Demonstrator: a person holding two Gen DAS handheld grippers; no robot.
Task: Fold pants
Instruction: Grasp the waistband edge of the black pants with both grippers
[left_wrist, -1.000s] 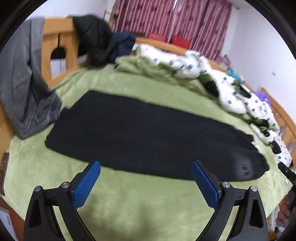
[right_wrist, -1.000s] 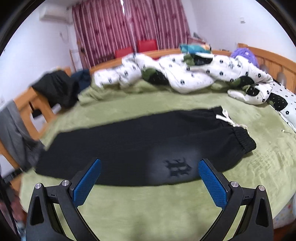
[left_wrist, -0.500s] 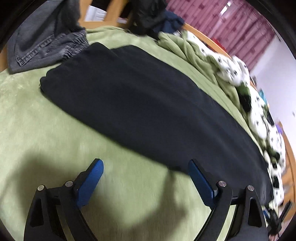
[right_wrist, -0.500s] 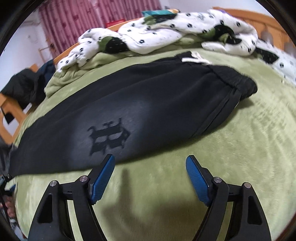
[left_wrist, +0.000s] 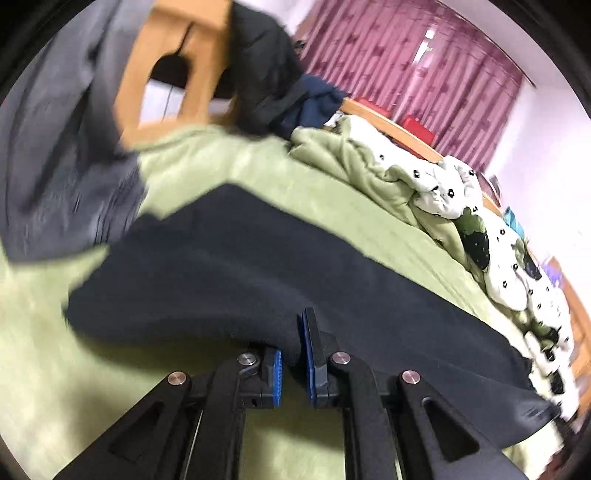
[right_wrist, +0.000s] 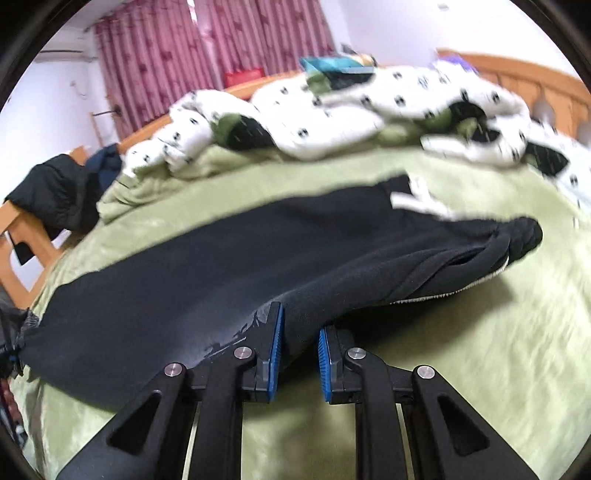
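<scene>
Black pants lie stretched lengthwise across a green blanket on the bed, legs folded one over the other. My left gripper is shut on the near edge of the pants toward the leg end and lifts it slightly. My right gripper is shut on the near edge of the pants beside a dark logo, toward the waistband with its white drawstring. The edge is raised off the blanket there.
A white spotted duvet is heaped along the far side of the bed. Grey jeans and dark clothes hang over the wooden bed frame at the leg end. Red curtains stand behind.
Both grippers have dropped to the near edge of the pants and closed on it. The edge now lifts off the blanket at both grips.
</scene>
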